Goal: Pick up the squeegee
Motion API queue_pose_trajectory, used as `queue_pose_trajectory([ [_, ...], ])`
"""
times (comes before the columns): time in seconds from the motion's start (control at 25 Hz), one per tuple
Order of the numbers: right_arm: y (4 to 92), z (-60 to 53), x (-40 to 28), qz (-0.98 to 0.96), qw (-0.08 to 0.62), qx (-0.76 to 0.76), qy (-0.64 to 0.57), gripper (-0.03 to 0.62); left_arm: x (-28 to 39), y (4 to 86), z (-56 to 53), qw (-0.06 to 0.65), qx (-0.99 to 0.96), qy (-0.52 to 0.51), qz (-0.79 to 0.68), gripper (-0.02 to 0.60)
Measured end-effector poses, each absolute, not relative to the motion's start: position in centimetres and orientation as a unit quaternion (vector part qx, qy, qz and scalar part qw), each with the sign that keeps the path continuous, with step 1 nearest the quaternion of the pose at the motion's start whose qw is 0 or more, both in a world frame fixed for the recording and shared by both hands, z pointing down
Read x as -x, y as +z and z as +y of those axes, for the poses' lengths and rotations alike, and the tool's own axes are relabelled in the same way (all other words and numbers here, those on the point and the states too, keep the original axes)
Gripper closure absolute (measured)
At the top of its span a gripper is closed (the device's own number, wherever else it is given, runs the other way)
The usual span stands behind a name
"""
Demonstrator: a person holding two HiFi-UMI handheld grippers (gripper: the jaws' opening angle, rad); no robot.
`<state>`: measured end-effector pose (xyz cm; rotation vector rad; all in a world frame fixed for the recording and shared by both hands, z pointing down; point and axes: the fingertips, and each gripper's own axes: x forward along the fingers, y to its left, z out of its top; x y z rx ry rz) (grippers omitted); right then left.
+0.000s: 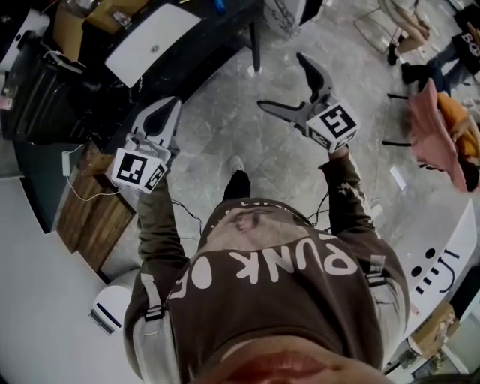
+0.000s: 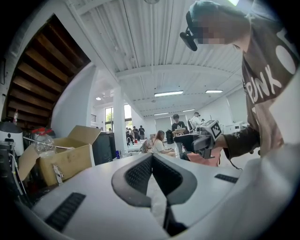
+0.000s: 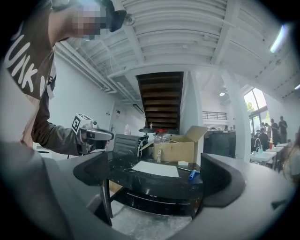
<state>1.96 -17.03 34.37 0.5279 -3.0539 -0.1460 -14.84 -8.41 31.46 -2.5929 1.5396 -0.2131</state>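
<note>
A small blue-handled tool, possibly the squeegee, lies on the black marble-look table beside a white sheet; in the head view it is a blue speck at the table's far edge. My right gripper is open and empty, held in the air and facing the table from a distance. My left gripper is shut on nothing, raised near the table's corner; its dark pads meet at the tip.
An open cardboard box with bottles stands at the table's back, also seen in the left gripper view. A wooden cabinet is to my left, grey concrete floor below. People sit and stand farther off.
</note>
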Motion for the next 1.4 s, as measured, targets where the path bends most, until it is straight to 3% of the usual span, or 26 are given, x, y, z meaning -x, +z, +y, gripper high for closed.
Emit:
queue_pose_trajectory([
  [0.8, 38.0, -33.1, 12.0, -0.972, 0.051, -0.230, -0.001, 0.000, 28.2, 34.3, -20.2, 0.036, 0.873, -0.073, 0.481, 0.580],
  [1.4, 44.6, -46.6, 19.3, -0.963, 0.100, -0.250, 0.025, 0.000, 32.0, 37.1, -24.8, 0.006, 0.874, -0.069, 0.482, 0.580],
])
